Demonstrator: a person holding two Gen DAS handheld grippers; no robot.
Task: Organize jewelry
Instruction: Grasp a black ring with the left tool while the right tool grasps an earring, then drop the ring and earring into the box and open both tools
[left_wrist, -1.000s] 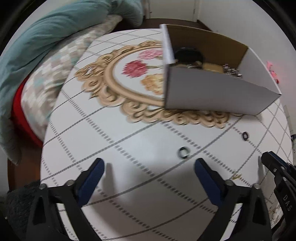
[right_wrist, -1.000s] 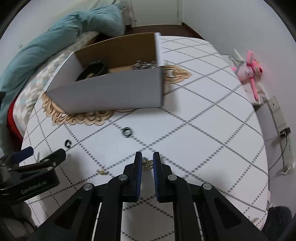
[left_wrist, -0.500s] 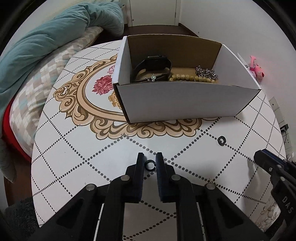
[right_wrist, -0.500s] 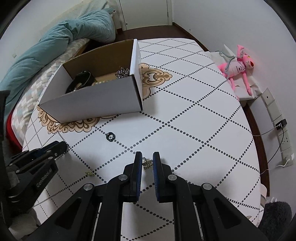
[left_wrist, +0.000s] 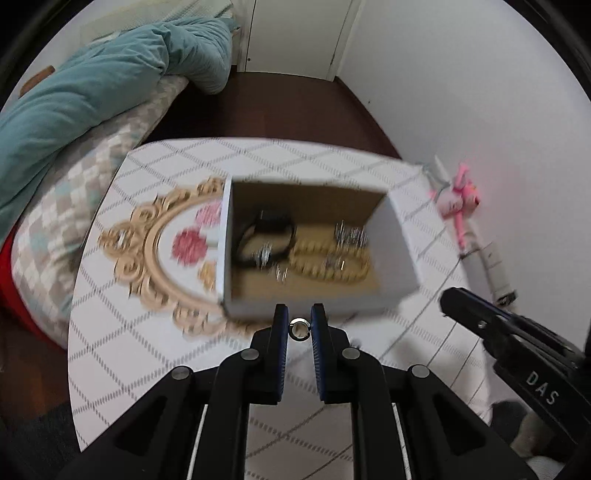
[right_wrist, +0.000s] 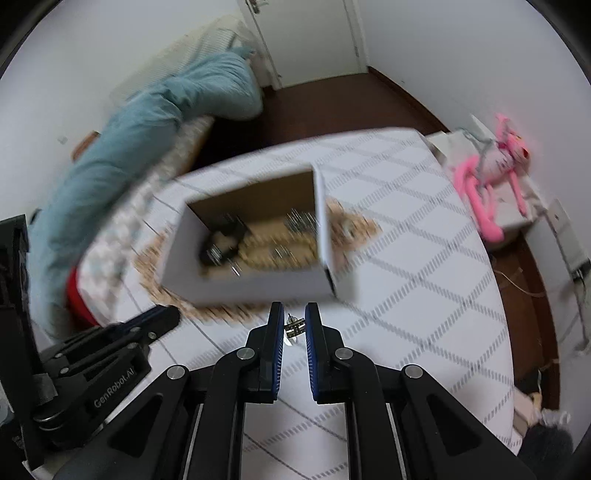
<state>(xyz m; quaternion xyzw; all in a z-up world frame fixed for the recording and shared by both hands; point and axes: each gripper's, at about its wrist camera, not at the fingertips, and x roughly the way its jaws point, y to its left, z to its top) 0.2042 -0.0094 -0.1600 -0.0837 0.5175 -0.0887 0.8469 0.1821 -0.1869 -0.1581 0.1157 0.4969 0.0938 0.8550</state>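
My left gripper (left_wrist: 299, 325) is shut on a small silver ring (left_wrist: 298, 328) and holds it in the air just short of the white cardboard box (left_wrist: 314, 304). My right gripper (right_wrist: 291, 326) is shut on a small metal earring (right_wrist: 294, 328), also lifted, near the box's front wall (right_wrist: 255, 288). Inside the box lie a black watch (left_wrist: 271, 230), a beaded bracelet (left_wrist: 328, 258) and a silver chain (left_wrist: 351, 234). Each gripper shows in the other's view: the right one (left_wrist: 491, 325) and the left one (right_wrist: 122, 332).
The box stands on a round white table (right_wrist: 424, 277) with a dotted diamond pattern and a gold floral ornament (left_wrist: 147, 251). A bed with a teal duvet (left_wrist: 92, 85) lies left. A pink plush toy (right_wrist: 491, 177) sits right by the wall.
Both grippers rose off the table with their pieces and moved toward the box. Earlier, the left gripper closed on the ring. The views are now motion-blurred.
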